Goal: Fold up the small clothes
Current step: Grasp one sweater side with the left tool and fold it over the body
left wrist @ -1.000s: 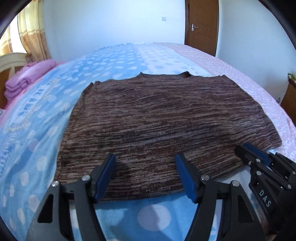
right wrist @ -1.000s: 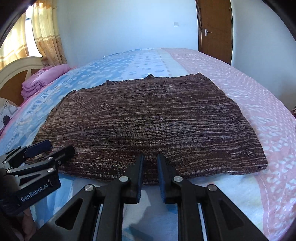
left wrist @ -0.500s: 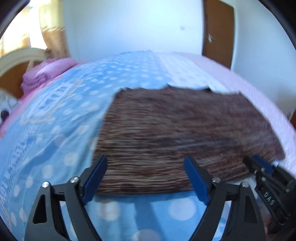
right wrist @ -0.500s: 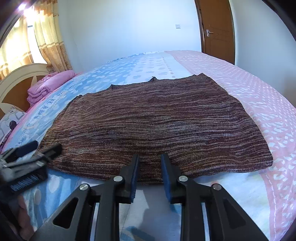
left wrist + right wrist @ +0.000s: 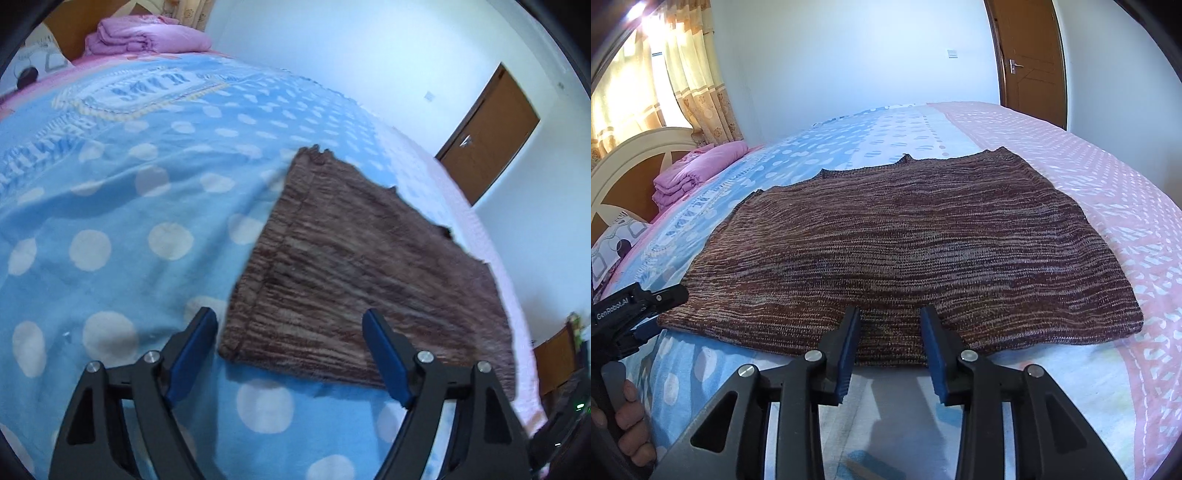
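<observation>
While the brown knit top lies flat on the bed, my left gripper gapes wide at its near-left corner — my right gripper, part-open, at its near hem; bare bedding surrounds it.

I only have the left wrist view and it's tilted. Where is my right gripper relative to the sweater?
Observer: The right gripper is at the middle of the brown knit sweater's near hem, open, holding nothing.
Operator: Is the sweater's right side flat?
Observer: Yes, in the right wrist view it lies flat over the pink sheet.
Operator: And my left gripper?
Observer: The left gripper sits at the near left corner.
</observation>
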`<action>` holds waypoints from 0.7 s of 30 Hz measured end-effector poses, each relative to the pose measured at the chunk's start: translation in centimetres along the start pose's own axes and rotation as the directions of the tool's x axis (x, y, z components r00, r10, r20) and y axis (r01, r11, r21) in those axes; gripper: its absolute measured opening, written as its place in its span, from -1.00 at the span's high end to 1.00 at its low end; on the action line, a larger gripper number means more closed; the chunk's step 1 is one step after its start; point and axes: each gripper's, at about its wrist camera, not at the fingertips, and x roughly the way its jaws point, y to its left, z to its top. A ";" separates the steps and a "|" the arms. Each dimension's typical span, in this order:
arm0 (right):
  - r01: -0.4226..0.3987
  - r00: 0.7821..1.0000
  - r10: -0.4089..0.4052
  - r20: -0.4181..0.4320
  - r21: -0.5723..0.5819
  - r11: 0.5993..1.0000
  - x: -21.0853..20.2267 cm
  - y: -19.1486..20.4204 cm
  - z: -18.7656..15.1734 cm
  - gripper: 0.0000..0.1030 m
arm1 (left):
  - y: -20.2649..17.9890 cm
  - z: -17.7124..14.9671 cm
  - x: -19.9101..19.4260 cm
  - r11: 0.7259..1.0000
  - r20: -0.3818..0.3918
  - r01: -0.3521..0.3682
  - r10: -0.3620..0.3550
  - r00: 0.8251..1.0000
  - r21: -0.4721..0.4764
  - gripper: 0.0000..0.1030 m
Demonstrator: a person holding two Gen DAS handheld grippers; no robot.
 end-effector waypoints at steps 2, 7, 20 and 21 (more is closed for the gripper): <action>-0.004 1.000 0.004 0.001 0.000 1.000 0.0 0.0 0.0 0.27 | 0.1 0.1 -0.5 0.997 -0.006 0.067 -0.067 0.998 -0.032 -0.28; -0.010 1.000 0.010 0.002 -0.001 1.000 0.0 0.0 0.0 0.24 | 1.0 -1.6 -2.3 0.986 -0.020 0.122 -0.125 0.992 -0.110 -0.18; -0.029 1.000 0.029 0.007 0.006 1.000 0.0 -0.3 0.0 0.21 | -1.1 0.0 0.1 0.992 -0.021 0.095 -0.097 0.995 -0.084 -0.60; -0.029 1.000 0.029 0.008 0.006 1.000 0.0 -0.2 0.0 0.21 | -0.9 0.6 0.4 0.990 -0.016 0.103 -0.105 0.994 -0.093 -0.60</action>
